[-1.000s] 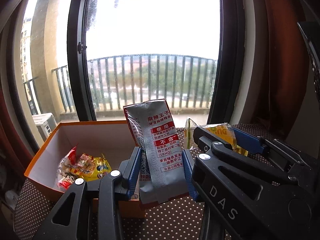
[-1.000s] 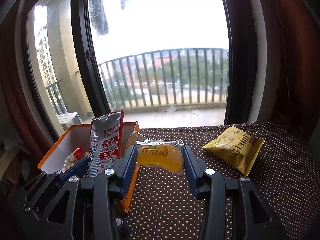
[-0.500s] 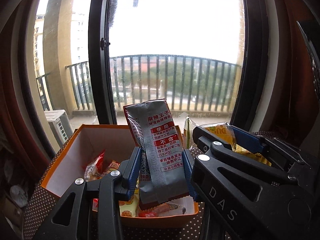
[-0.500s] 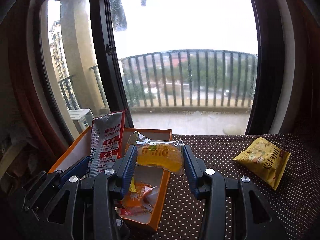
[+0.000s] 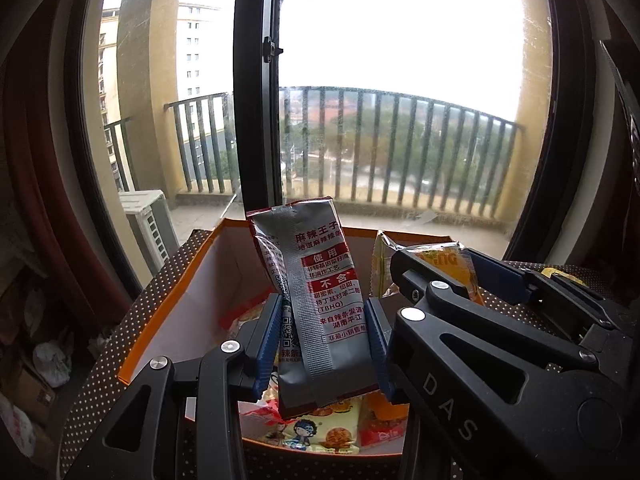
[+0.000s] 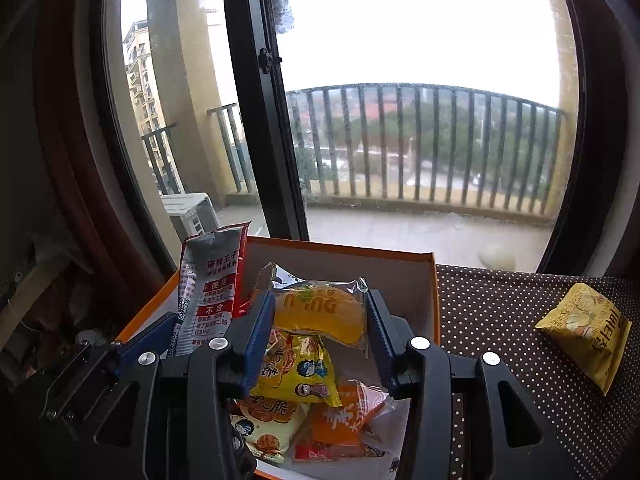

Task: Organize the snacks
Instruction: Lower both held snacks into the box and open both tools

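Observation:
My left gripper (image 5: 324, 340) is shut on a grey and red snack packet (image 5: 320, 296), held upright above the orange box (image 5: 168, 312). The same grey packet (image 6: 208, 292) shows at the left of the right wrist view. My right gripper (image 6: 320, 336) is shut on a clear-wrapped yellow cake (image 6: 320, 312), also over the orange box (image 6: 434, 300). In the left wrist view that yellow cake (image 5: 452, 268) sits to the right, between blue fingers. Several snack packets (image 6: 296, 376) lie inside the box.
A yellow snack bag (image 6: 588, 324) lies on the brown dotted tablecloth (image 6: 500, 312) to the right of the box. Behind the table stands a large window with a black frame (image 6: 256, 92) and a balcony railing. Dark red curtains hang at both sides.
Both grippers have travelled left with their packets, from beside the box to above its inside. More of the box's contents now show beneath them. The grips are unchanged.

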The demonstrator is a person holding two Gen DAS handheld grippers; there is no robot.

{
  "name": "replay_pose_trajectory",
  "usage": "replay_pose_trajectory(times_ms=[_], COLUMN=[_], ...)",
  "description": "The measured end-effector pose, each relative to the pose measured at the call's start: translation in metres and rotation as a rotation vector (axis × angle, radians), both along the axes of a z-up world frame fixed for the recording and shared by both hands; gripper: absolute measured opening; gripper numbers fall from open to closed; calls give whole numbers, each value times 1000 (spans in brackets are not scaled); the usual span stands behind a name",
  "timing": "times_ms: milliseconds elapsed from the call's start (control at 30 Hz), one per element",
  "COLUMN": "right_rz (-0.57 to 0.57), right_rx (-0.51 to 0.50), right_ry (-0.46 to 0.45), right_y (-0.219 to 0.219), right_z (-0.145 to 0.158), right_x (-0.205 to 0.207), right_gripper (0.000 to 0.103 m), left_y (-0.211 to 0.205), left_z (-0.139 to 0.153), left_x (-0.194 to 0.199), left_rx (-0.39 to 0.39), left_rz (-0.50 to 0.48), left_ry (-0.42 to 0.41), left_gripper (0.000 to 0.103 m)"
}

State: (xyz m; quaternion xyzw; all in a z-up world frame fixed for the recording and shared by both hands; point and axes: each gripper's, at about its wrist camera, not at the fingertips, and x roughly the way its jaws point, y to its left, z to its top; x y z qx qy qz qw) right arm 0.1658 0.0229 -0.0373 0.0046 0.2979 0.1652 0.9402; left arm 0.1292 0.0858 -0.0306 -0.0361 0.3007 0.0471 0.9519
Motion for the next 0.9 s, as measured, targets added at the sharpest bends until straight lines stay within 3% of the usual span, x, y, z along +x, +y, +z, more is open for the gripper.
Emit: replay_pose_trajectory(times_ms=[433, 533, 700, 900], right_rz=[39, 55, 81, 109], right_rx=[-39, -44, -49, -19], right_ry=[97, 120, 128, 171], right_y=[53, 59, 70, 70], right_z=[-40, -47, -49, -51], right_x=[27, 30, 30, 33], right_gripper=[49, 49, 49, 52], left_y=[38, 41, 52, 47], left_z=[-36, -38, -41, -39], left_x=[24, 21, 20, 11], left_rx=[17, 47, 27, 23], left_rz=[80, 120, 148, 156], left_ry=[99, 110, 127, 151], left_gripper=[46, 54, 78, 80])
